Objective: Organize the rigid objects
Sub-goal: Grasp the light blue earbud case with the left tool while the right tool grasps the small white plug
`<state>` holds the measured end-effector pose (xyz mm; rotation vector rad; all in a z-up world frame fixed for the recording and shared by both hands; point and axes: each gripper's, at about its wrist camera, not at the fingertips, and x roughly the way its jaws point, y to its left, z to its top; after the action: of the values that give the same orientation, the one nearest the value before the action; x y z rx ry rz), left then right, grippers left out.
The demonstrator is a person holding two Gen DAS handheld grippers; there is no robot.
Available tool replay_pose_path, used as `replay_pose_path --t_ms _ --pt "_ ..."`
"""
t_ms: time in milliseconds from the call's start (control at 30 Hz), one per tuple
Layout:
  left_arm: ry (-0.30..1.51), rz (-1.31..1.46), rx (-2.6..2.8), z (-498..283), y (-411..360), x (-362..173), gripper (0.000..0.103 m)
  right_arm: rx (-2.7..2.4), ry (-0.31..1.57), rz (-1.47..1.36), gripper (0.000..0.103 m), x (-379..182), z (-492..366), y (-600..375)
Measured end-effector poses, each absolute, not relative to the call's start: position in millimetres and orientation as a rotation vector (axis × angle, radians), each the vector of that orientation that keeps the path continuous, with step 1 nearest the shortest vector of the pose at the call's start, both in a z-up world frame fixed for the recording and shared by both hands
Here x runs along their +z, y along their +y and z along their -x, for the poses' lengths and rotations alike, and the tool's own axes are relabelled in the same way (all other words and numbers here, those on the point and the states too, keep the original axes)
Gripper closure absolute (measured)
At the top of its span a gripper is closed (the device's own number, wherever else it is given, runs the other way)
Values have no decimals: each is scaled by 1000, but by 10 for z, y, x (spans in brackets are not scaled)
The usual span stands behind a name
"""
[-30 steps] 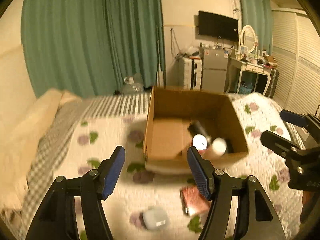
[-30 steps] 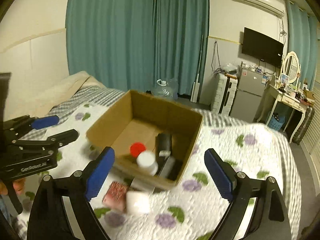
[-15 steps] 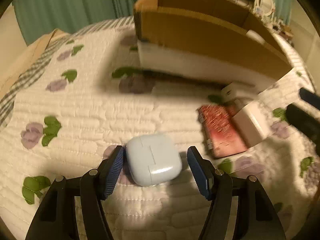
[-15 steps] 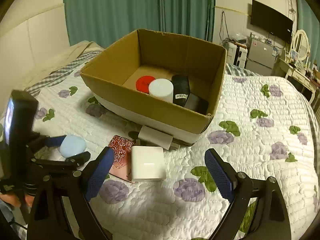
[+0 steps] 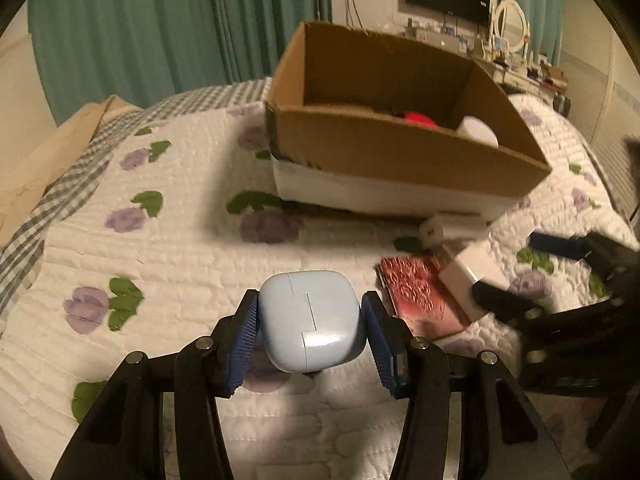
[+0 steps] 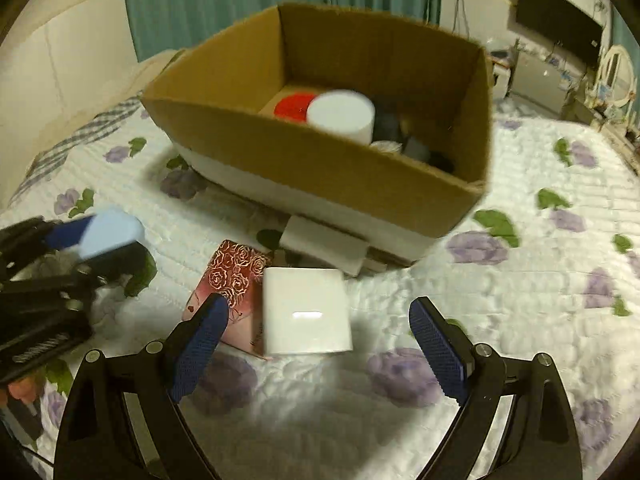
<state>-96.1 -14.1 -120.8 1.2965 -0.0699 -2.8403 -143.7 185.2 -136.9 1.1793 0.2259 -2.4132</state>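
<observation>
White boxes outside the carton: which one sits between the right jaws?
The square white box leaning on the rose-patterned box. The other white box lies farther off, against the cardboard box.

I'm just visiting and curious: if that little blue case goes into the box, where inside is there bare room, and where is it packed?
Inside the cardboard box, the bare floor lies along its left wall, left of the red lid. The right side is crowded: white jar and dark items sit together. The left gripper holds the blue case.
</observation>
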Motion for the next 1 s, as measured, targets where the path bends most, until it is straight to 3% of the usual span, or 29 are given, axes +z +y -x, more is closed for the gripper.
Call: replay_pose_path --t_ms 133,233,267,300,333,533,667,833,1000 --pt "-51 -1267 -2851 940 -195 -1145 51 -2367 193 -1262 11 -1537 1596 1793" --pt "-28 -1258 -2855 967 -263 -1139 51 -2342 188 -1302 19 -1619 1633 1777" --pt "-23 -1256 -2857 970 -278 -1134 51 -2342 186 -1303 27 -1624 1627 1783" --pt "-20 -1252 -2858 968 -289 -1128 51 -2336 179 -1298 44 -1617 1621 1790" --pt "-17 -1246 -2860 964 -295 -1113 51 -2321 167 -1288 51 -1601 1605 1793" --pt "-16 -1202 -2907 888 -219 -914 51 -2357 260 -1154 51 -1308 1245 1799" --pt "17 -1142 -2985 964 -169 -584 50 -2401 261 -1014 51 -794 1119 1871" --pt "-65 -1032 -3067 1362 -35 -111 50 -2473 262 -854 51 -135 1417 1985" --pt "-159 -1049 -3053 1998 121 -124 50 -2535 291 -797 51 85 1993 1896"
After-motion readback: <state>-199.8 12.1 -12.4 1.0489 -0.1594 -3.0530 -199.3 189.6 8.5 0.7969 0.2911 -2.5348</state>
